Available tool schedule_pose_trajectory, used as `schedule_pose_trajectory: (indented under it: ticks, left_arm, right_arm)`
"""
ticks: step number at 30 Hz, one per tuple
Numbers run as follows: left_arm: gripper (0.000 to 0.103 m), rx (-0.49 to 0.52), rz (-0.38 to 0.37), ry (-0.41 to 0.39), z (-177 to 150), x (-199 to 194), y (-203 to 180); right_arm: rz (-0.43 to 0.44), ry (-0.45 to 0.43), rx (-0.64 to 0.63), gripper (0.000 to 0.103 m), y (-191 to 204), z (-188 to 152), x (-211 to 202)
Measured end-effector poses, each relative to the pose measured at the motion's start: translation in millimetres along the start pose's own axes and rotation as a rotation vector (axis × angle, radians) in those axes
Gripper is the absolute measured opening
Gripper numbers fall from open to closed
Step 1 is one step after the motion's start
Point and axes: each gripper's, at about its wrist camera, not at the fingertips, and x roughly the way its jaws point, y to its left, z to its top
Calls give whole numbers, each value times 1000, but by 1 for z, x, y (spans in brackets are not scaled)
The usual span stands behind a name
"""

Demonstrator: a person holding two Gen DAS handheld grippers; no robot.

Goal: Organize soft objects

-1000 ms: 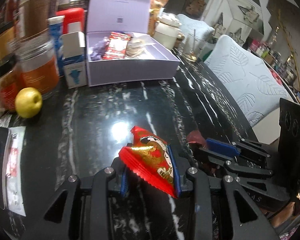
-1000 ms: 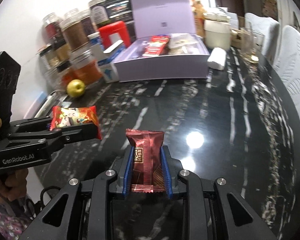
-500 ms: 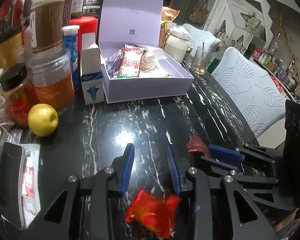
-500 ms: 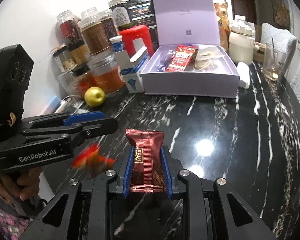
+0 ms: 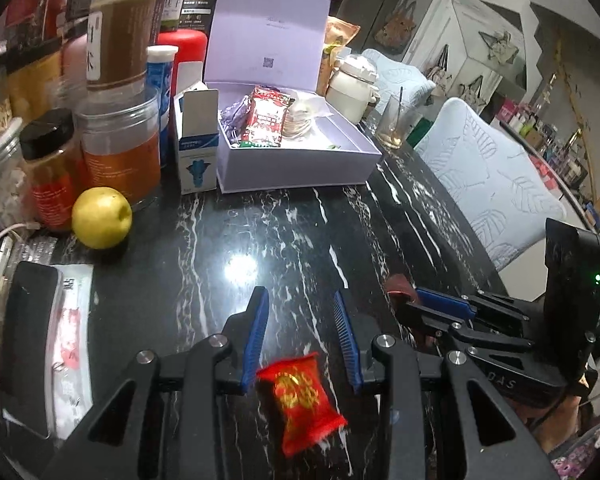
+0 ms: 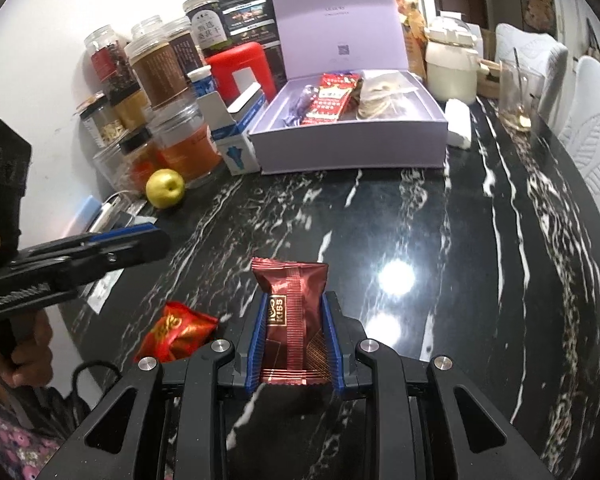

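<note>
A red and gold snack packet [image 5: 300, 404] lies loose on the black marble table [image 5: 284, 240], just under my left gripper [image 5: 300, 300]. Its blue pads stand a little apart with nothing between them. In the right wrist view the same red packet [image 6: 180, 330] rests on the table to the left of my right gripper [image 6: 294, 300], which is shut on a dark brown packet [image 6: 292, 312] marked KISS. An open lilac box [image 6: 352, 148] with several packets inside stands at the back of the table. The left gripper [image 6: 156, 240] reaches in from the left.
Several jars [image 5: 118, 152], a yellow apple [image 5: 102, 218] and a small white and blue carton [image 5: 196, 136] crowd the back left. A white pot [image 5: 352, 88] and a glass [image 5: 392, 128] stand right of the box. Padded chairs [image 5: 492, 184] line the table's right edge.
The red packet has left my left gripper's pads and dropped onto the table below them. Both grippers have drawn back from the box. The right still holds the brown packet.
</note>
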Motion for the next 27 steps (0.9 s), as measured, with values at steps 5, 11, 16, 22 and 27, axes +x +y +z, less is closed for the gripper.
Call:
schedule_pose_trajectory:
  ticks: [5, 11, 16, 22, 27]
  left_arm:
    - [34, 10, 17, 40, -11, 7, -9]
    - [34, -15, 35, 74, -30, 16, -16]
    - [34, -28, 108, 42, -38, 9, -16]
    - [34, -51, 122, 104, -49, 19, -16]
    - [34, -106, 112, 152, -56, 30, -7]
  right_arm:
    - [0, 1, -4, 27, 2, -8, -4]
    - [-13, -13, -20, 27, 4, -19, -15]
    - [-18, -16, -22, 27, 2, -28, -21]
    - [-13, -16, -17, 27, 1, -34, -22]
    - [-16, -25, -1, 27, -2, -36, -25]
